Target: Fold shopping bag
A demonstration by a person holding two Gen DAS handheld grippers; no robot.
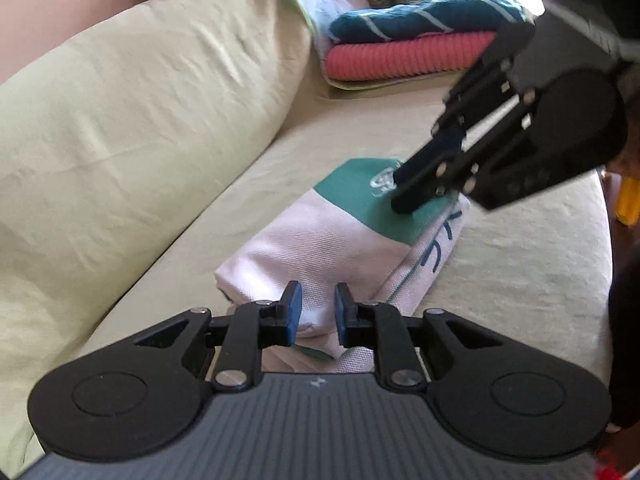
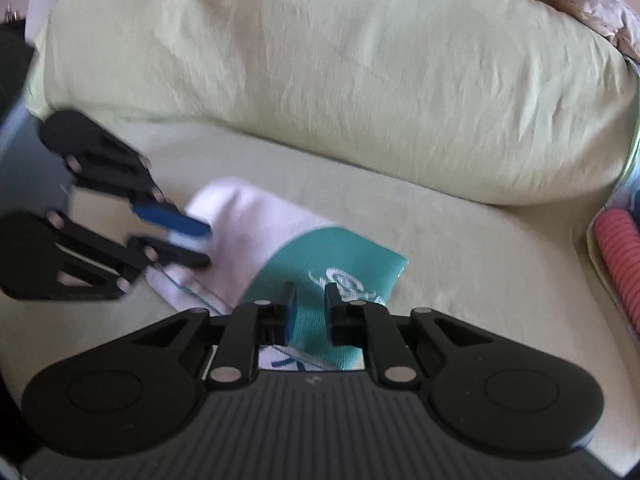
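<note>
**Folded tote lies between two grippers on the sofa seat**

Lying on the pale green fabric sofa seat (image 1: 500, 264), the white canvas shopping bag with a teal printed panel (image 1: 320, 240) is folded into a compact, thick bundle just in front of the long pale green back cushion (image 1: 140, 120).

From the left wrist camera, the left gripper (image 1: 316, 312) hovers at the white end of the bag, its blue-padded fingers (image 1: 294, 300) parted with cloth showing in the gap; no pad visibly presses the fabric. This view alone shows the right gripper (image 1: 404, 196) from the side: its dark fingertips sit nearly together, resting on the teal panel beside the white logo, with no fold visibly pinched. It also takes in a stack of folded knitwear, a dark teal striped piece on a coral ribbed one (image 1: 412, 60), at the sofa's far end.

The right wrist camera shows the bag's full outline (image 2: 248, 236), and the left gripper (image 2: 200, 244) blurred, at the white end. Whether it grips anything there I cannot tell.
</note>
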